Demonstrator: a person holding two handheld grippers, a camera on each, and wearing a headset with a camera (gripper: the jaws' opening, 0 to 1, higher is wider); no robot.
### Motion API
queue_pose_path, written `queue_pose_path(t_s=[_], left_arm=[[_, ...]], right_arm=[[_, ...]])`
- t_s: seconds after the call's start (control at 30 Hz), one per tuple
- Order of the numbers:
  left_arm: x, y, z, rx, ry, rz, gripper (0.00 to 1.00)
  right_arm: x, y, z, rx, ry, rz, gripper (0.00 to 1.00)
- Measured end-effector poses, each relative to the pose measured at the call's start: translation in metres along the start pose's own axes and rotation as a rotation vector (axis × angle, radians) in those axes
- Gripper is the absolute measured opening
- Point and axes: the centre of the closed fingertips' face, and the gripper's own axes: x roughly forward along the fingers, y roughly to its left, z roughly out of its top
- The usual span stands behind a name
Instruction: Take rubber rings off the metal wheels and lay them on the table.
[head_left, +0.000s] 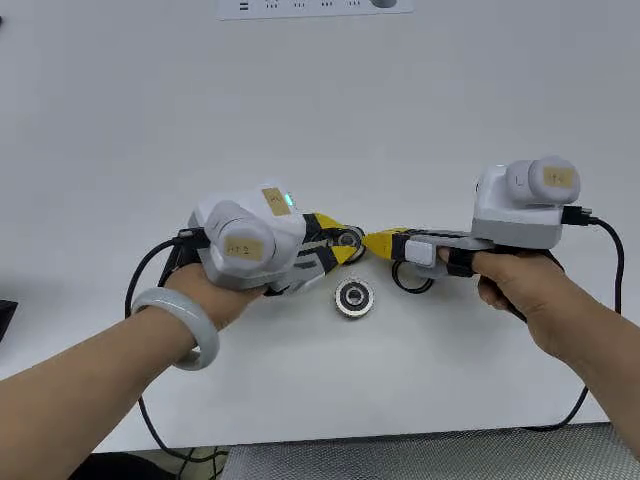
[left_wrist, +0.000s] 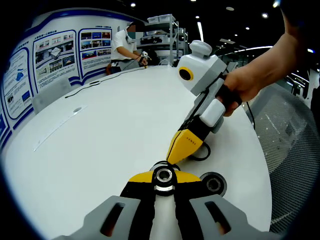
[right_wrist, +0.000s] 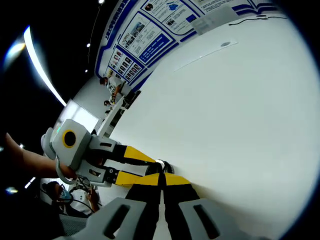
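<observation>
My left gripper (head_left: 343, 241) is shut on a small metal wheel (left_wrist: 164, 176) with a dark rubber ring around it, held just above the white table (head_left: 300, 120). From the right, my right gripper (head_left: 372, 243) points its yellow jaws, pressed together, at that wheel's rim (right_wrist: 166, 167). Whether they pinch the ring is hidden. A second metal wheel (head_left: 354, 297) lies flat on the table below the two grippers. A loose black rubber ring (head_left: 412, 279) lies under the right gripper.
Black cables (head_left: 600, 300) trail from both grippers to the table's near edge. A white socket strip (head_left: 315, 7) sits at the far edge. A person (left_wrist: 124, 46) stands at the far end of the table, and wall posters (left_wrist: 50, 52) hang behind.
</observation>
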Motion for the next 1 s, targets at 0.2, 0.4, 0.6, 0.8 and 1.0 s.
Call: queue_pose_path(t_s=[0.2, 0.4, 0.6, 0.8, 1.0], left_arm=[[0.0001, 0.0002, -0.0001, 0.000, 0.000, 0.000, 0.13], [0.0000, 0.0003, -0.0001, 0.000, 0.000, 0.000, 0.13], [-0.0001, 0.0002, 0.0000, 0.000, 0.000, 0.001, 0.13], [0.0001, 0.0001, 0.0001, 0.000, -0.002, 0.001, 0.13], [-0.0001, -0.0004, 0.0005, 0.000, -0.001, 0.001, 0.13]], right_arm=[[0.0002, -0.0018, 0.0018, -0.016, -0.002, -0.011, 0.05], [0.0016, -0.0026, 0.0008, 0.001, 0.005, -0.002, 0.05], [0.0016, -0.0028, 0.0000, 0.013, 0.009, -0.003, 0.05], [-0.0002, -0.0034, 0.0005, 0.027, 0.007, -0.004, 0.02], [0.0001, 0.0008, 0.0014, 0.054, 0.002, 0.010, 0.02]])
